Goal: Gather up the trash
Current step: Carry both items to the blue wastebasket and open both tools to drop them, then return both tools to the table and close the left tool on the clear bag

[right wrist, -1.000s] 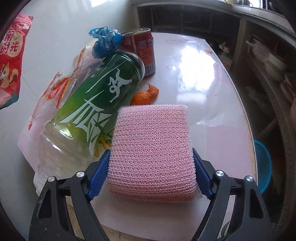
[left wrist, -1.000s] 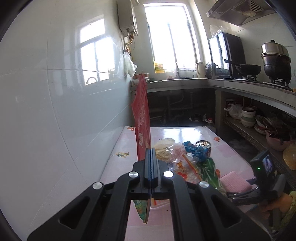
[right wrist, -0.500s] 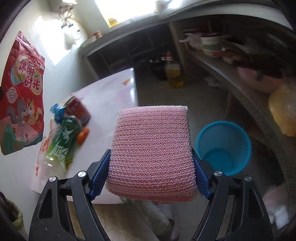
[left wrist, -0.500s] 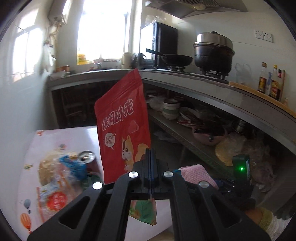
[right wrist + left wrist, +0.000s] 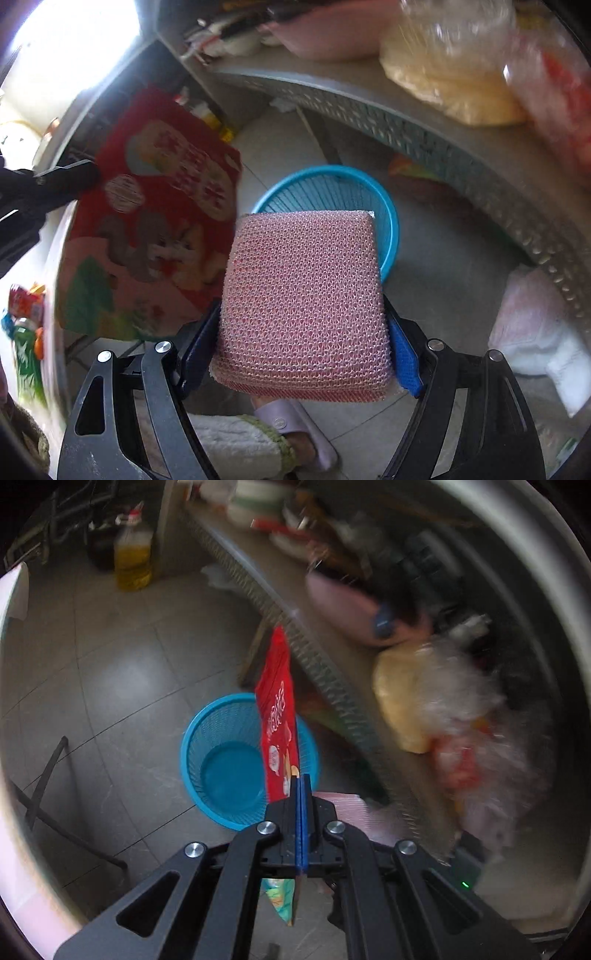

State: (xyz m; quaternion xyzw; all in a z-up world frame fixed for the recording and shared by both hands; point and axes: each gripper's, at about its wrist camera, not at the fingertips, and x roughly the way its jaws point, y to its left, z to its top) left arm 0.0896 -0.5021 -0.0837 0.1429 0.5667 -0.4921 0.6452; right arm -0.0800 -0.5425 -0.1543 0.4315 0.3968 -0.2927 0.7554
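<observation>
Left hand-held gripper (image 5: 300,786), bottom centre of its view: clamped flat on a red snack bag (image 5: 277,716), hanging edge-on over the blue basket (image 5: 221,760) on the floor. Right hand-held gripper (image 5: 303,325), lower centre: spread wide around a pink scouring sponge (image 5: 303,306), basket rim (image 5: 388,206) partly hidden behind it. Likely trouble: 2 pieces let go while off-centre, with the light bag fluttering past the rim or the sponge bouncing onto tiles beside the slippered foot (image 5: 291,432).
</observation>
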